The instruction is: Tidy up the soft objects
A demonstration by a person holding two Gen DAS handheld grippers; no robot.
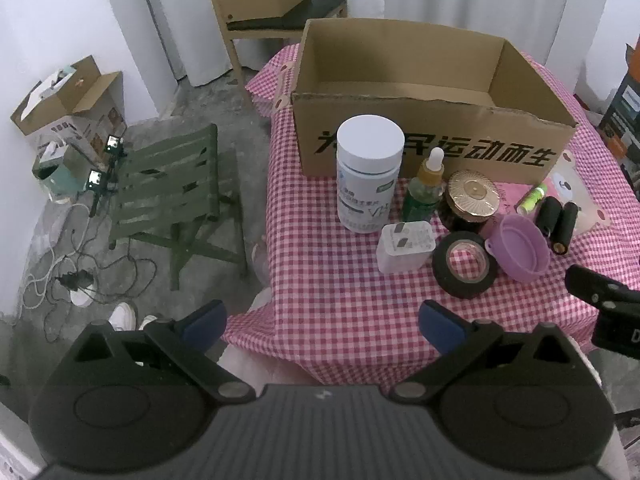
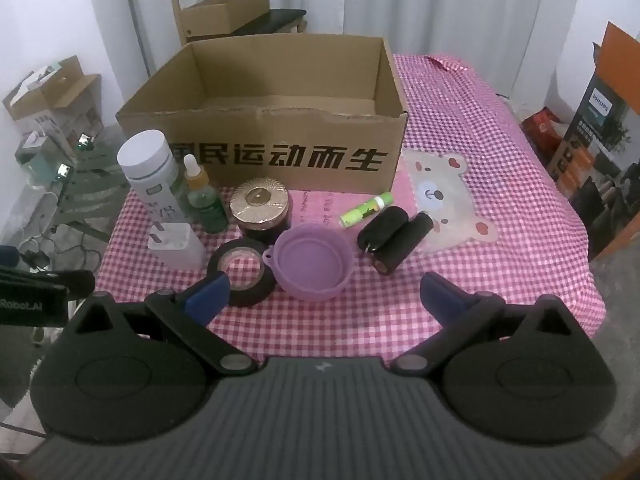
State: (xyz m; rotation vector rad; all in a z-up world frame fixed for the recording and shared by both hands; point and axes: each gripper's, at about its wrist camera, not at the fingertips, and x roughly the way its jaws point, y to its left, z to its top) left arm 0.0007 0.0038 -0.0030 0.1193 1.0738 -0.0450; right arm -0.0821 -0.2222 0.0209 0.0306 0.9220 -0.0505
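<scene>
Both grippers hover over the near edge of the checkered tablecloth (image 2: 500, 208), nothing between the fingers. Left gripper (image 1: 322, 326): blue pads spread wide. Right gripper (image 2: 324, 294): same, fully spread (its tip also shows at the right edge of the left wrist view).

Nearest items, lower centre of the right wrist frame: black tape roll (image 2: 243, 271) touching the purple collapsible silicone bowl (image 2: 312, 262), which lies tilted toward the camera. Left of the tape, a white charger plug (image 2: 176, 246). Right of the bowl, a black foam-handled grip (image 2: 394, 236), 2 cylinders side by side.

Next row back: white pill bottle (image 2: 149, 170), green dropper bottle (image 2: 204, 200), gold-lidded jar (image 2: 260, 208), small green tube (image 2: 366, 210).

Behind them, the open cardboard box (image 2: 280, 152), black lettering on the front, interior looks bare. Wooden chair (image 2: 236, 4) at the top of the frame.
</scene>
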